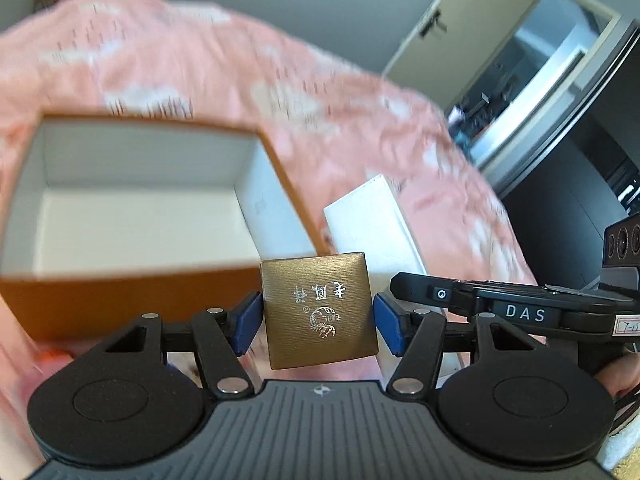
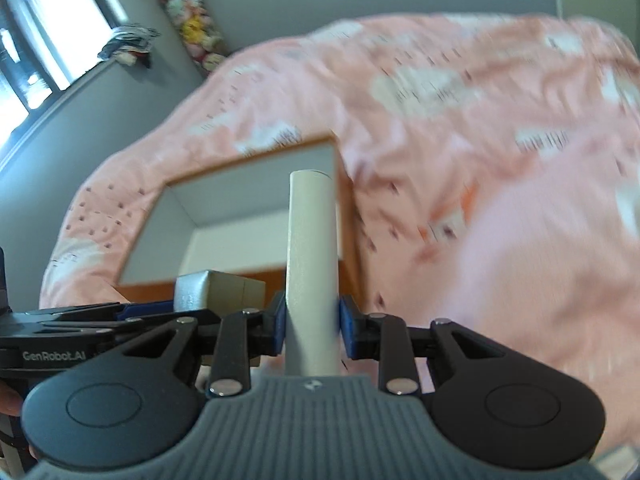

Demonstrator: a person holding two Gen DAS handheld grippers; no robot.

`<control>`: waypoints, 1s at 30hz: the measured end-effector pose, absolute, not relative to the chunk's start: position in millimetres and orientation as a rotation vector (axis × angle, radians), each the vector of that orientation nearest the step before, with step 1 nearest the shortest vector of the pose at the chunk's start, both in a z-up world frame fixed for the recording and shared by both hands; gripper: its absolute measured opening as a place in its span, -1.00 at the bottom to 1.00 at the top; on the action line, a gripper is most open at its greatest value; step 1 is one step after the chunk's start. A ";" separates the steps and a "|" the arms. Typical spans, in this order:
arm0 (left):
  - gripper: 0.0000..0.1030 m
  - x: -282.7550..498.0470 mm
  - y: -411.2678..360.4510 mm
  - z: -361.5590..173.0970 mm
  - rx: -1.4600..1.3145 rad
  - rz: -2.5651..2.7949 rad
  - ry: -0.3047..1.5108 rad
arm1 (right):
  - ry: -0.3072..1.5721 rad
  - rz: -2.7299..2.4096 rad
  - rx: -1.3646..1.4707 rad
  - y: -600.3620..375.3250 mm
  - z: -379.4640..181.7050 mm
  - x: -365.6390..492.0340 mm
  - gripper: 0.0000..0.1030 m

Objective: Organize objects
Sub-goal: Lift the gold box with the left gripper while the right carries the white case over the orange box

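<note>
Gripping gold square box (image 1: 319,309), left gripper (image 1: 318,322) has pads pressed on both its sides, just near of open orange box (image 1: 132,208). Right gripper (image 2: 312,322) clamps white flat box (image 2: 311,264) edge-on, upright, beside orange box's right wall. Pink bedspread (image 2: 460,128) underneath, blurred. Grippers side by side. Window (image 2: 36,36) far left.

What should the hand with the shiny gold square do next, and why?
Probably ease the left tool forward over the orange box and then let go. It is shut on the gold square, just short of the box's near wall, and the white inside looks empty. The right tool, shut on a white block, waits close beside it.
</note>
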State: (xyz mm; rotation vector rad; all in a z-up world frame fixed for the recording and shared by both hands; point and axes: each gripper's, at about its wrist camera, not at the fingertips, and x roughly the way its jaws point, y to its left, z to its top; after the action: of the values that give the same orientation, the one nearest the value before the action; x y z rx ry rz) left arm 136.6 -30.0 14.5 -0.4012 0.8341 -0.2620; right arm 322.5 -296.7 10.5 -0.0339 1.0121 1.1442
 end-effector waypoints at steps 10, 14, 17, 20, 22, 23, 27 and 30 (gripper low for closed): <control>0.35 170.5 35.9 34.6 -0.390 -0.055 0.763 | 0.842 1.214 -0.123 -199.7 61.7 317.1 -0.44; 0.35 183.7 54.7 24.1 -0.402 -0.036 0.793 | 0.846 1.190 -0.187 -152.8 52.8 321.4 -0.44; 0.35 195.0 60.9 11.3 -0.395 -0.045 0.831 | 0.883 1.152 -0.268 -123.1 30.4 323.7 -0.44; 0.35 205.3 64.3 -1.7 -0.380 -0.052 0.859 | 0.909 1.116 -0.361 -99.8 2.1 321.7 -0.44; 0.35 211.7 66.2 -10.0 -0.366 -0.056 0.874 | 0.921 1.102 -0.417 -89.3 -14.7 317.6 -0.44; 0.35 214.2 67.6 -13.8 -0.365 -0.055 0.885 | 0.931 1.097 -0.442 -84.9 -22.6 316.2 -0.44; 0.35 223.3 71.7 -26.6 -0.346 -0.060 0.919 | 0.948 1.067 -0.539 -71.5 -45.9 311.6 -0.44; 0.35 229.0 73.7 -32.9 -0.334 -0.065 0.936 | 0.917 1.017 -0.626 -62.2 -56.6 307.8 -0.44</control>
State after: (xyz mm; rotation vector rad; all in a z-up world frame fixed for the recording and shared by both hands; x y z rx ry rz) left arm 229.0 73.7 -32.9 -0.3341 0.9360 -0.0652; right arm 307.8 -62.2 -56.6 -0.6265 0.9175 1.0165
